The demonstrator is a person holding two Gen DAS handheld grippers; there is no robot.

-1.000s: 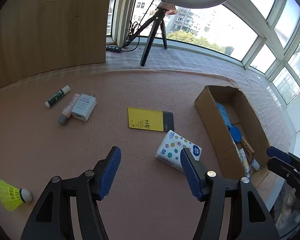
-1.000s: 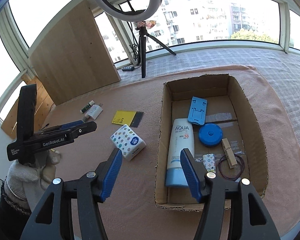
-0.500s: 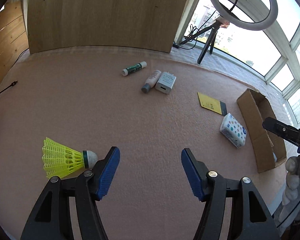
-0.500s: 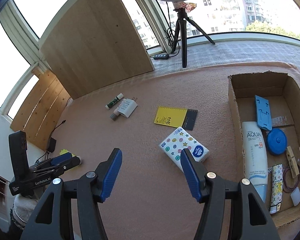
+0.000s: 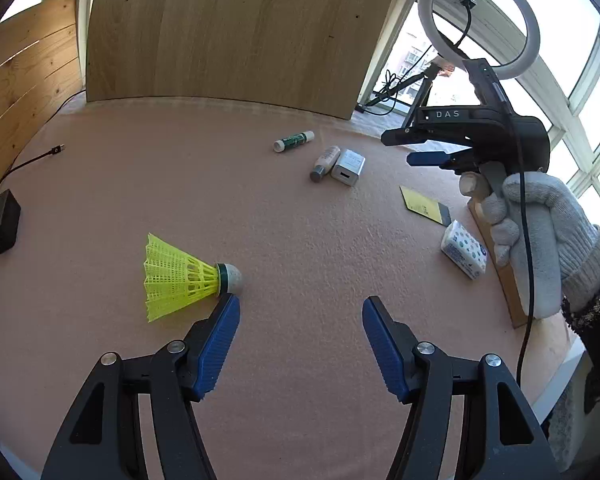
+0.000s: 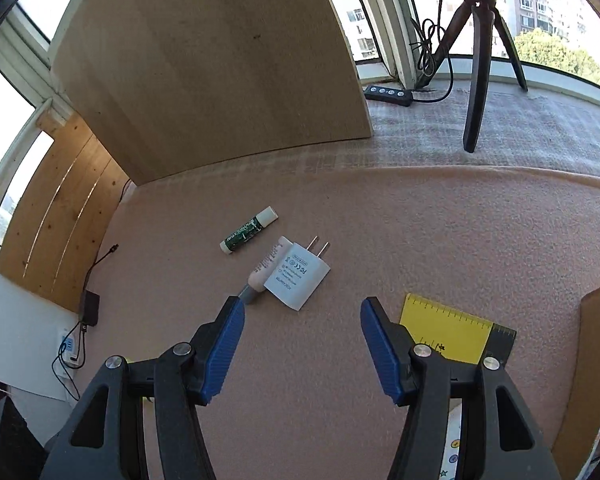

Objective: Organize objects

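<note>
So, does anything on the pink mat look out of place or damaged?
Nothing looks damaged or spilled. The yellow shuttlecock lies on its side, apart from the other loose items, and the small tube rests against the white charger.

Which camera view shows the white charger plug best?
The right wrist view: the charger plug lies close ahead of the open right gripper, with its two prongs and printed label readable, touching a small tube. The left wrist view shows it far off and small, with its port end toward the camera and no label legible.
</note>
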